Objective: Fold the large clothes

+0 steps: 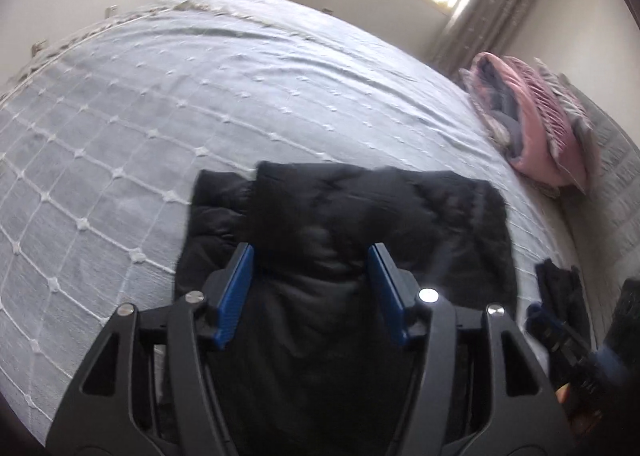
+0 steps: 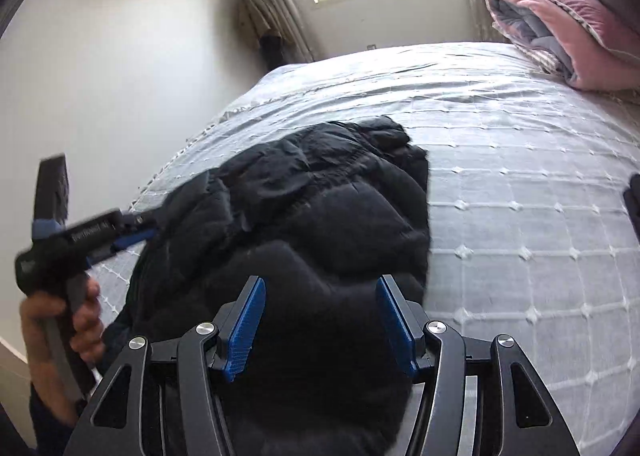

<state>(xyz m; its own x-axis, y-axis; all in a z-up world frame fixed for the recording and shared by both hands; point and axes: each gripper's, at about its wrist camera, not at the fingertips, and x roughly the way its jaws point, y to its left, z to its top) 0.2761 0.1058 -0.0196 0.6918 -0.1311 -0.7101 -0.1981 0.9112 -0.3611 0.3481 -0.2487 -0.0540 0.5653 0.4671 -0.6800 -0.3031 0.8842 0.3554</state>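
Black jacket (image 1: 344, 223): near edge hidden behind the left tool (image 1: 311, 256) body, and in the right wrist view its near part runs under the right tool (image 2: 320, 290). Bed (image 1: 160, 103): cut off at frame edges in both views. Dark blurred shapes at lower right of the left wrist view (image 1: 560, 320): too smeared to identify. Hand (image 2: 80, 316) on the other tool's handle: motion-blurred, wrist cut off at frame edge. Pink bedding (image 2: 580, 27): cropped at right.
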